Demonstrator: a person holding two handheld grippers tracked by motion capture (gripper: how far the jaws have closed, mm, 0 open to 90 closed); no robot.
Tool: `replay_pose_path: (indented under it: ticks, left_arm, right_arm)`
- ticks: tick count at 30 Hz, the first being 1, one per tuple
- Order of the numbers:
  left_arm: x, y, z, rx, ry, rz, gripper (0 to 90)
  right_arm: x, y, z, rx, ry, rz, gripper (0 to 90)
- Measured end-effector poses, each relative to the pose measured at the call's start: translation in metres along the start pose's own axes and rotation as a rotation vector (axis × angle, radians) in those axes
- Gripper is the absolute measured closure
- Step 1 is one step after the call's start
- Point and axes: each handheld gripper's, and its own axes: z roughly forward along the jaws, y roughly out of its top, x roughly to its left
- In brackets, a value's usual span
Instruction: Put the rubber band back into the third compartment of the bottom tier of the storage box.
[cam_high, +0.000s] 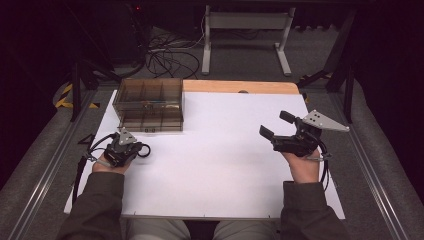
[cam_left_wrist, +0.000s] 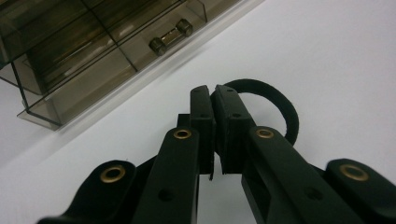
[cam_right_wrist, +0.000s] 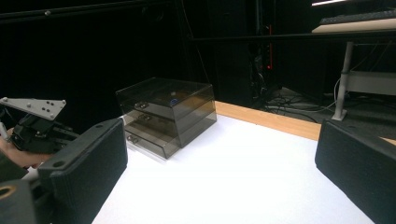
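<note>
Black rubber ring (cam_left_wrist: 280, 109), half hidden behind the left gripper (cam_left_wrist: 214, 93), is pinched in its pressed-together jaws at seven o'clock on the white surface (cam_high: 225, 150). Just beyond sits a smoky transparent plastic drawer box (cam_high: 150, 104), contents indistinct. The right gripper (cam_high: 274, 125) is spread wide at three o'clock.

The white tabletop (cam_high: 225, 150) is being lit brightly from above, while the surroundings are being left almost black. Soft shadows are being cast beside the smoky drawer box (cam_high: 149, 104). Near gripper parts are being rendered blurred and dark.
</note>
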Motion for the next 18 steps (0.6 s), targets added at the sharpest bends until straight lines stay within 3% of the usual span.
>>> replay_pose_path:
  ticks: [18]
  left_arm:
    - [-0.002, 0.012, -0.004, -0.062, 0.004, -0.008, 85.9]
  right_arm:
    - [0.0, 0.002, -0.003, -0.008, 0.0, -0.002, 2.9]
